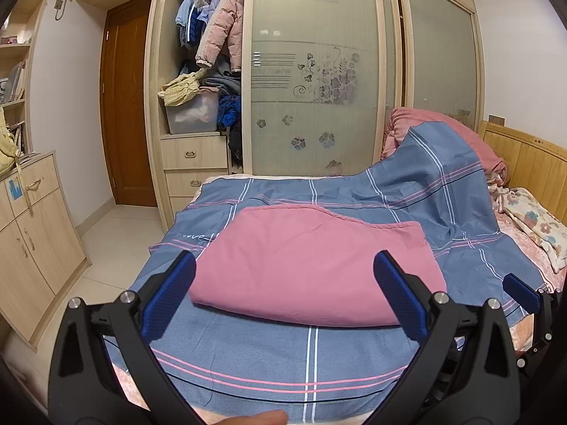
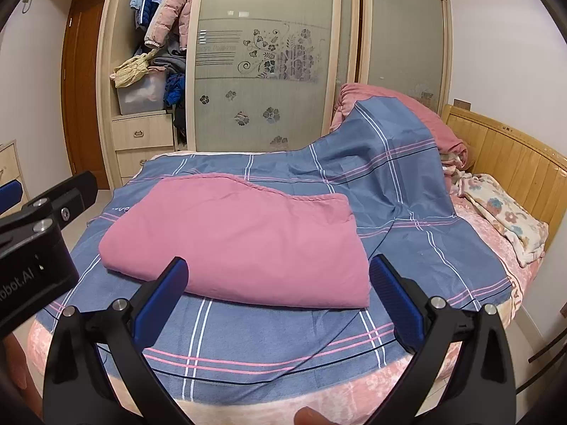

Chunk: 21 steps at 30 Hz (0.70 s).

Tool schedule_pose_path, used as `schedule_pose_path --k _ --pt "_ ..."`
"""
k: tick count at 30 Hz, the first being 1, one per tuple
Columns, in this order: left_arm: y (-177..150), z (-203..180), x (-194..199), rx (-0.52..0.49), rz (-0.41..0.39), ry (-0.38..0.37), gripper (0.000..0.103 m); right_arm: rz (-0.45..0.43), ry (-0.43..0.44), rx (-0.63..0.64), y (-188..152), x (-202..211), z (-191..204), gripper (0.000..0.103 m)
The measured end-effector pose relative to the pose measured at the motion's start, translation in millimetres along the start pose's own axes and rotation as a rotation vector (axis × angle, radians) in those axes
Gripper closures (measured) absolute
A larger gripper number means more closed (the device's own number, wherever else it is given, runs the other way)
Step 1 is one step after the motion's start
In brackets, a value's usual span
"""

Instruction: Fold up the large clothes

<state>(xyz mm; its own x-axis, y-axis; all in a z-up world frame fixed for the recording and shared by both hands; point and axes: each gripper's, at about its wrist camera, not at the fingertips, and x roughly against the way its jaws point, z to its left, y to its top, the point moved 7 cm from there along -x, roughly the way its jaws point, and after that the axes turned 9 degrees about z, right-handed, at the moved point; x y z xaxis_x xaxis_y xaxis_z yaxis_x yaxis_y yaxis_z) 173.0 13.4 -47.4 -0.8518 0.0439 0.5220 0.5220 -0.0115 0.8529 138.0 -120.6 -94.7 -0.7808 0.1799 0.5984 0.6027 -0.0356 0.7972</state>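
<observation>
From the left wrist we see our left claw (image 1: 283, 294) spread wide and holding nothing, above the near edge of the folded pink cloth (image 1: 304, 265), which lies on the blue plaid sheet (image 1: 312, 361) covering the bed. From the right wrist, our right claw (image 2: 276, 297) is equally wide and empty, at the pink cloth's (image 2: 241, 241) near right corner, with the left claw's body (image 2: 42, 226) beside it.

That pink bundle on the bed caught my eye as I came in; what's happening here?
A person holds two grippers over the bed. The left gripper and right gripper are both open and empty. The pink cloth lies folded on the blue plaid sheet, which is spread out, its far corner draped over bedding.
</observation>
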Motion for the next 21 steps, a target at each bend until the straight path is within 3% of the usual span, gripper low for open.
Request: schedule_pose_path --k 21 --pt "-0.9 1.4 -3.4 -0.009 0.005 0.015 0.002 0.011 0.012 0.000 -2.4 -3.6 2.5 0.001"
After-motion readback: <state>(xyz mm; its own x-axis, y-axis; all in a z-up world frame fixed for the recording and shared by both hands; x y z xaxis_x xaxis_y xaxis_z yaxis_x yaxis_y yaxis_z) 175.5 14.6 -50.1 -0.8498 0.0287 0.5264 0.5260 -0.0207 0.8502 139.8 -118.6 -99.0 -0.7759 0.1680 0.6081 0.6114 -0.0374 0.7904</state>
